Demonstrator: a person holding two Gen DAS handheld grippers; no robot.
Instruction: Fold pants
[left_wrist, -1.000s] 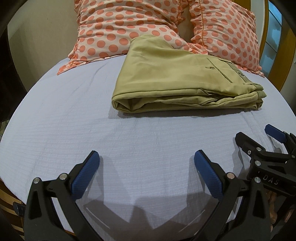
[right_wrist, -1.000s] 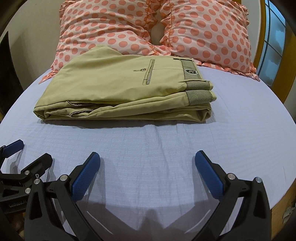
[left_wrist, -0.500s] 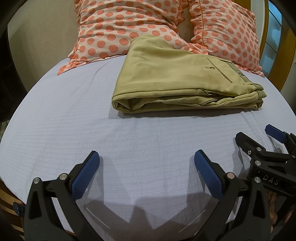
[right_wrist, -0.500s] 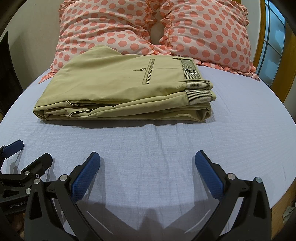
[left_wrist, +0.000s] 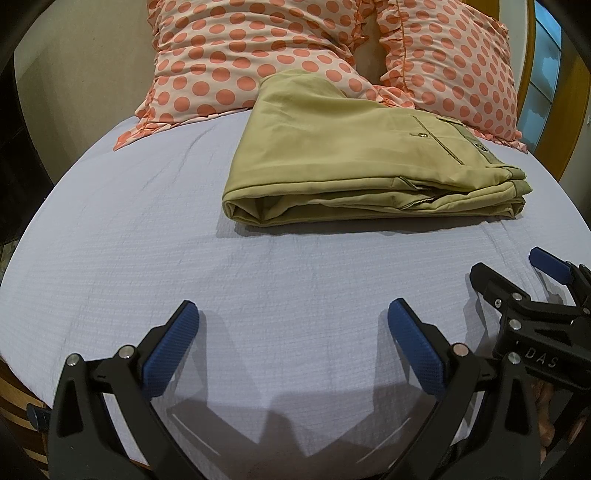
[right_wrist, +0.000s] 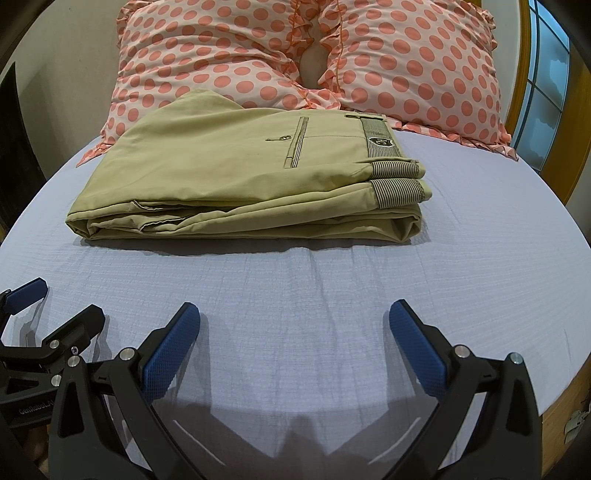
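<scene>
Pants: folded in a flat stack near the bed's head edge, touching the pillows
Your left gripper: jaws spread wide, holding nothing, over the foot edge
Your right gripper: likewise spread wide and empty

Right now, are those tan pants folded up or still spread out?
Folded. The pants lie as a compact stack of layers on the bed sheet, waistband doubled at one end, and neither gripper touches them.

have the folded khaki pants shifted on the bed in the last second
No. In the right wrist view the folded khaki pants lie at the same spot, their far edge against the polka-dot pillows just as before. Both grippers sit open, apart from them.
</scene>
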